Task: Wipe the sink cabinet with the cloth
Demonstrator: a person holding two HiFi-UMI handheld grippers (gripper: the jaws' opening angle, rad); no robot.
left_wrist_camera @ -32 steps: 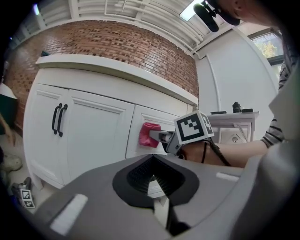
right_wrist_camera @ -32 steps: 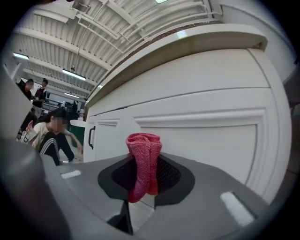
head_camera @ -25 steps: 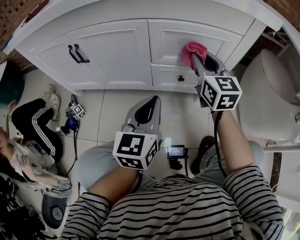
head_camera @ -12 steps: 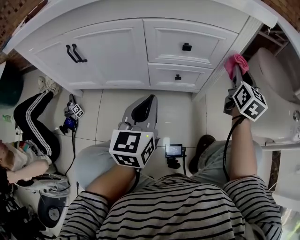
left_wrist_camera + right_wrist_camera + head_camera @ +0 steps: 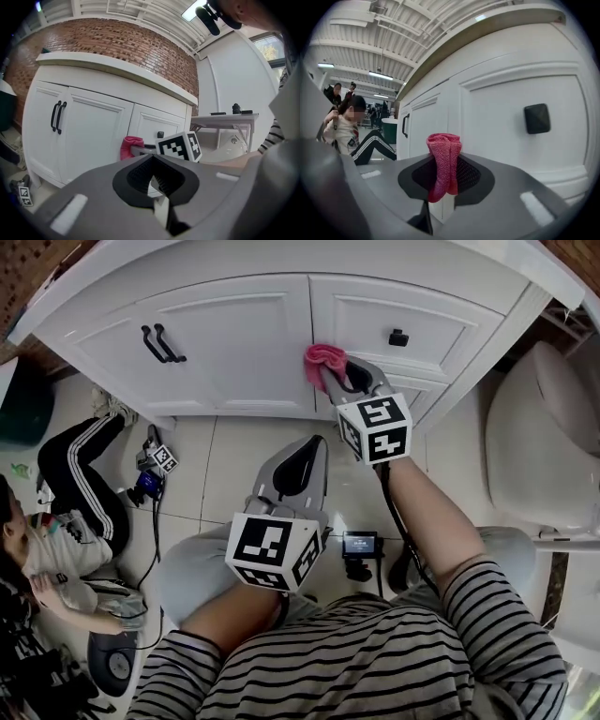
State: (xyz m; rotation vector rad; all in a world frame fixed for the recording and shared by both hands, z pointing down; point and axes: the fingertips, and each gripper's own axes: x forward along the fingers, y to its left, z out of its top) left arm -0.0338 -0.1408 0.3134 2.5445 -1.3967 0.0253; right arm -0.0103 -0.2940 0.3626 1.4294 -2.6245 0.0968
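Right now I am crouching before the white sink cabinet [image 5: 94, 348] and reaching the right tongs [image 5: 334, 373] out to its front. These tongs are clamping shut on the pink cloth [image 5: 322, 356]. In the right gripper view the cloth [image 5: 443, 154] is standing up in a bunched fold from between the two pads, with the cabinet front just behind it. From the head view, the cloth is pressing against the cabinet where the edge of the door [image 5: 239, 343] meets the lower corner of the upper drawer [image 5: 445, 322]. The drawer's black knob [image 5: 398, 337] is sitting a little off to the side of the cloth, clear of it. The two black handles [image 5: 161, 343] are hanging side by side on the doors, well apart from the cloth.

I am holding the left tongs [image 5: 304, 446] low over my knee, pointing towards the cabinet but well short of it. Its pads are sitting together and gripping nothing, as the left gripper view shows. That view is also catching the cloth and the right tongs' marker cube [image 5: 180, 146] in front of the cabinet.

A person [image 5: 66, 521] in black trousers with white stripes is sitting on the tiled floor [image 5: 234, 456] beside the cabinet. A white toilet [image 5: 534, 437] is standing on the other side, near my right arm.
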